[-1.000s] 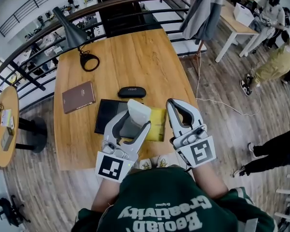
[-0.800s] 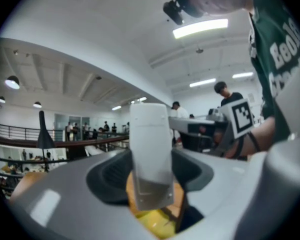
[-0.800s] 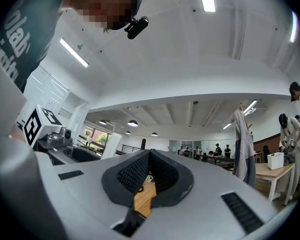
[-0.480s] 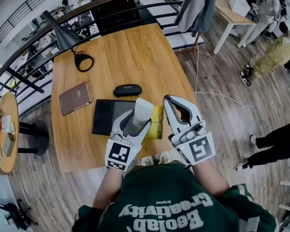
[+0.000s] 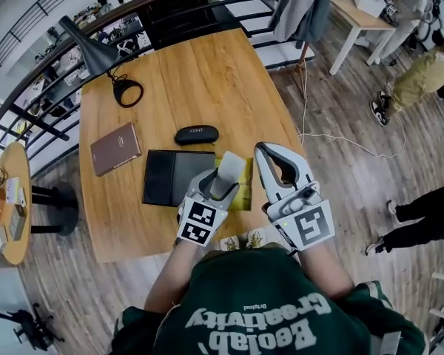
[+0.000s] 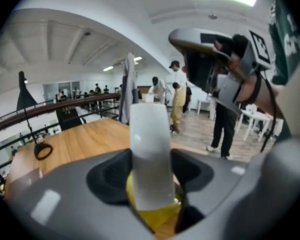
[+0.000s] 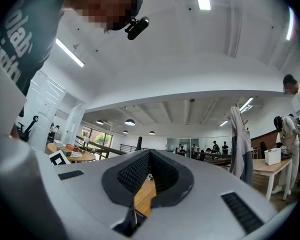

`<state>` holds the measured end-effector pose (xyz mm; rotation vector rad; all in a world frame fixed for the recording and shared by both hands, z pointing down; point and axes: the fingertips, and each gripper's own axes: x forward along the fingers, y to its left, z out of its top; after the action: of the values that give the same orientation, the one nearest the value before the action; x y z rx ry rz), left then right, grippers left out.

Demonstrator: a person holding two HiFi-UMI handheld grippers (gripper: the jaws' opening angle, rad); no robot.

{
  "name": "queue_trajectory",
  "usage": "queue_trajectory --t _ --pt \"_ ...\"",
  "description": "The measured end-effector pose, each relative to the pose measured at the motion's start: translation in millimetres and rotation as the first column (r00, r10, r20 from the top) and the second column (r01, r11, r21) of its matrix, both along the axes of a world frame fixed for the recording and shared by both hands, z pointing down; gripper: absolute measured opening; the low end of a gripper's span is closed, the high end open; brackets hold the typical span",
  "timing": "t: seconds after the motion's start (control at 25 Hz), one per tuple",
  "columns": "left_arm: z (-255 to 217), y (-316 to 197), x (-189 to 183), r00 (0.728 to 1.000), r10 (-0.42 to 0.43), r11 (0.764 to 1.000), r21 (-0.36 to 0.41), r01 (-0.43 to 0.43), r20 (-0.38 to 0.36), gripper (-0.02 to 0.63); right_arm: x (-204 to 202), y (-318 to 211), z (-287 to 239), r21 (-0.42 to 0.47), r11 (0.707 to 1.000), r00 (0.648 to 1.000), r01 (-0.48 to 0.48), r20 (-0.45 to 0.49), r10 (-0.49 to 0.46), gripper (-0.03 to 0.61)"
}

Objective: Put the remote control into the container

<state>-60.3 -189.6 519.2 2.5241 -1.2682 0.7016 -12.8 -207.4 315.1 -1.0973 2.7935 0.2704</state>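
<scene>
Remote control [image 5: 229,171], white, slim, rigid plastic: pinched low on its body by the left tongs [image 5: 223,186], standing upright with most of its length proud of the jaws. It hangs directly over the yellow container [image 5: 243,194] at the near edge of the desk [image 5: 192,72].

Handling, by judgement: light and stiff, with a smooth shell likely to slide in a loose hold. A grip across the narrow sides near mid-length looks safest. The present low hold leaves it top-heavy, so a slow descent is advised.

Right tongs [image 5: 265,152]: pressed together, nothing between them, held just beside the container.

Change over the last second: the left tongs have drawn rightward off the black pad [image 5: 166,176], carrying the remote from the container's left edge to above its middle. The right tongs have barely shifted.

Also on the desk: black spectacle case [image 5: 196,134], brown notebook [image 5: 116,148].
</scene>
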Motion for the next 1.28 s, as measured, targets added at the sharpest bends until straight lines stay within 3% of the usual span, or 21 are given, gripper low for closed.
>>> queue_trajectory --t 0.32,0.72,1.28 --pt "62 -10 8 0.998 0.037 0.991 -0.131 -0.029 0.055 0.247 10 -9 11 -0.025 0.999 1.000 -0.025 -0.008 0.025 0.015" --pt "113 -20 18 0.986 0.075 0.961 -0.276 -0.031 0.151 0.247 23 -20 18 -0.044 0.998 0.999 -0.052 -0.015 0.051 0.015" --pt "169 -22 13 0.985 0.051 0.873 -0.487 0.036 0.163 0.247 29 -34 23 -0.048 0.996 0.997 -0.072 -0.026 0.071 0.015"
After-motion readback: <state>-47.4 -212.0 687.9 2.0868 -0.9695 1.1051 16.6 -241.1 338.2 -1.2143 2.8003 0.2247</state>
